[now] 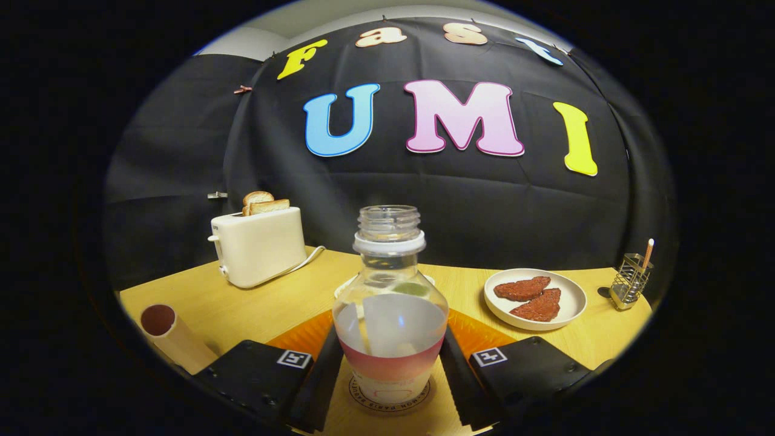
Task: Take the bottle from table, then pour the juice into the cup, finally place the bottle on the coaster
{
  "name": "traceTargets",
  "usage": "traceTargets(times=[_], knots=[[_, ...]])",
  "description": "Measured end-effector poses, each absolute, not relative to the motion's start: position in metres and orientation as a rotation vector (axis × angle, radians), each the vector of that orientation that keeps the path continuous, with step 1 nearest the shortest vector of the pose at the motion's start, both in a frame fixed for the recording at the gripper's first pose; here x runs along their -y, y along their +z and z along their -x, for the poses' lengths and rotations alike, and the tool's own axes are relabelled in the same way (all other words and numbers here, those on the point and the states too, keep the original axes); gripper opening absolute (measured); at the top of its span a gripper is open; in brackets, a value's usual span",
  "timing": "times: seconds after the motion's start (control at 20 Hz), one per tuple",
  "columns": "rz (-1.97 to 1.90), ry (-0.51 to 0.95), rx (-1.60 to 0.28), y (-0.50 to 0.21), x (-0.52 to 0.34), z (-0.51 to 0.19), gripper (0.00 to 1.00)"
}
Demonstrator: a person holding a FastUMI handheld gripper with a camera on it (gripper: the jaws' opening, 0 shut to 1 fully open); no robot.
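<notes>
Clear plastic bottle (390,315) is standing on the coaster (390,396), gripper (390,375) fingers clasping its sides; release should be gentle, straight back.

The coaster (390,396) is being largely covered by the bottle (390,315). At twelve o'clock beyond it, a white dish (348,284) is being mostly hidden. Finger contact cannot be told for the gripper (390,378).

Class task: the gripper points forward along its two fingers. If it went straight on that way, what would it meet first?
The bottle: it stands upright between the gripper's fingers, on a round coaster. Whether both fingers press it is unclear. Beyond it a white cup seems to follow, though depth is hard to judge.
</notes>
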State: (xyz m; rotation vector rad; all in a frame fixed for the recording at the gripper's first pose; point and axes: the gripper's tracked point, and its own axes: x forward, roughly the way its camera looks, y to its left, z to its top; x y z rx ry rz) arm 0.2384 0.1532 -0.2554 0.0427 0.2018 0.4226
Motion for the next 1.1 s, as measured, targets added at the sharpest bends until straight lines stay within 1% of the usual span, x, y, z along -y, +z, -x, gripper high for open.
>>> traceTargets(times=[0.05, 0.1, 0.45, 0.65, 0.85, 1.1], knots=[[-0.04, 0.414, -0.204, -0.256, -0.151, -0.238, 0.85], [-0.036, 0.403, -0.205, -0.253, -0.147, -0.238, 1.0], [-0.016, 0.415, -0.158, -0.212, -0.15, -0.214, 0.99], [0.017, 0.376, -0.086, -0.171, -0.14, -0.198, 0.99], [0.02, 0.338, -0.051, -0.121, -0.121, -0.17, 0.97], [0.012, 0.256, 0.014, -0.034, -0.081, -0.125, 0.97]])
